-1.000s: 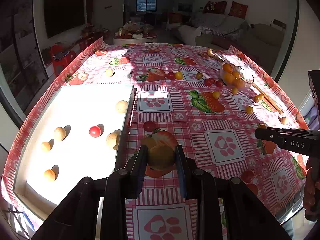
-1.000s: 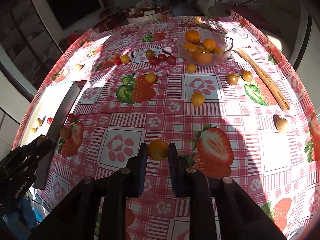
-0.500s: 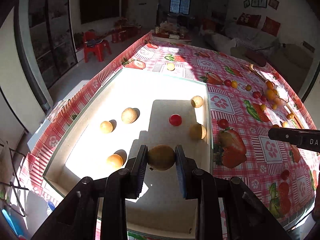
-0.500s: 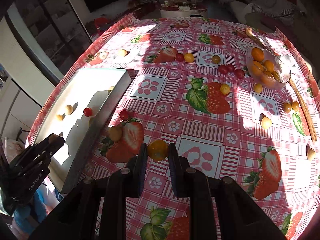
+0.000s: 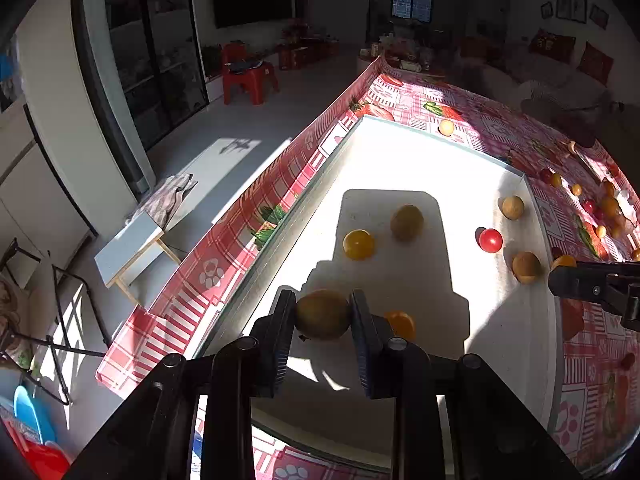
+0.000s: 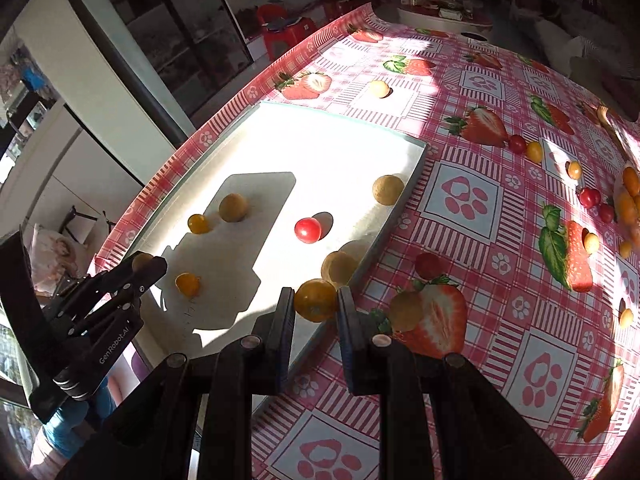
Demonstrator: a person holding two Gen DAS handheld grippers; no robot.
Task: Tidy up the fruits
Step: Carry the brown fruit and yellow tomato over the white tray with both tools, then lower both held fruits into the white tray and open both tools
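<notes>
At lower left, the left tool [image 6: 142,264], lettered "GenRobot.AI", clamps a brown fruit [image 5: 322,313]; the right tool [image 6: 314,300] clamps an orange fruit [image 6: 316,300].

Two tool-mounted fisheyes, close above, angled down along their fingers, both showing the white tray [image 5: 516,344] [image 6: 404,172].
</notes>
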